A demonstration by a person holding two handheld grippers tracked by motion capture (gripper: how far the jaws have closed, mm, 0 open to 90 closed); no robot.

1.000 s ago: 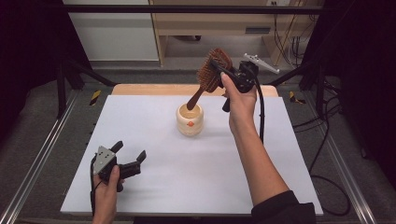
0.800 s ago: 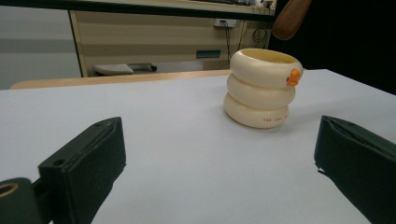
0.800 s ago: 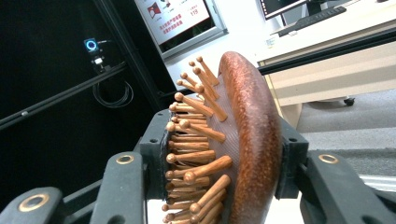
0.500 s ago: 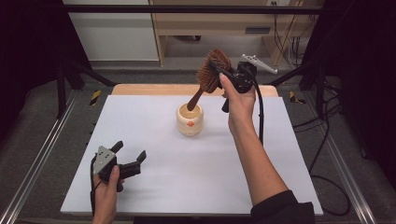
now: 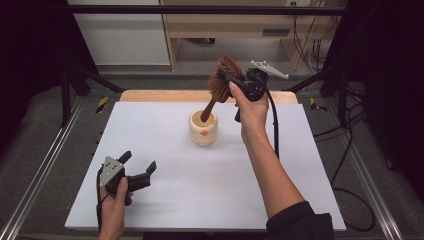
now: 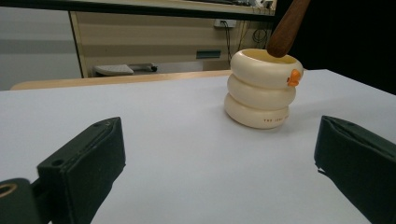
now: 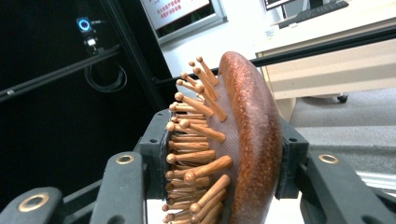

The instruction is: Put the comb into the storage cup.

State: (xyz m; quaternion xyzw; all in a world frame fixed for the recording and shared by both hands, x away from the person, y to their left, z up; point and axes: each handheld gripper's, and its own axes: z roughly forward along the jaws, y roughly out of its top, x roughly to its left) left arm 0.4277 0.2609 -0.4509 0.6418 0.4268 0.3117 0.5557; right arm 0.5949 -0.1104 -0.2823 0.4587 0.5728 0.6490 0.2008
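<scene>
A brown wooden hairbrush (image 5: pixel 220 85) with wooden pins (image 7: pixel 196 140) is held by its head in my right gripper (image 5: pixel 231 81), whose jaws press on it from both sides. The brush's handle (image 6: pixel 287 28) slants down with its tip at the mouth of a cream ringed cup (image 5: pixel 203 128) with a small orange mark. The cup (image 6: pixel 261 88) stands upright mid-table. My left gripper (image 5: pixel 137 167) rests low at the front left of the white table (image 5: pixel 165 200), jaws spread wide and empty, facing the cup.
A wooden strip (image 5: pixel 165 96) runs along the table's far edge. Metal rails (image 5: pixel 45 165) flank the table on both sides. Cables (image 5: pixel 345 150) lie on the floor at the right, and furniture (image 5: pixel 225 30) stands behind.
The right gripper and brush have shifted only slightly; the handle tip stays at the cup's mouth. The left gripper has not moved.
</scene>
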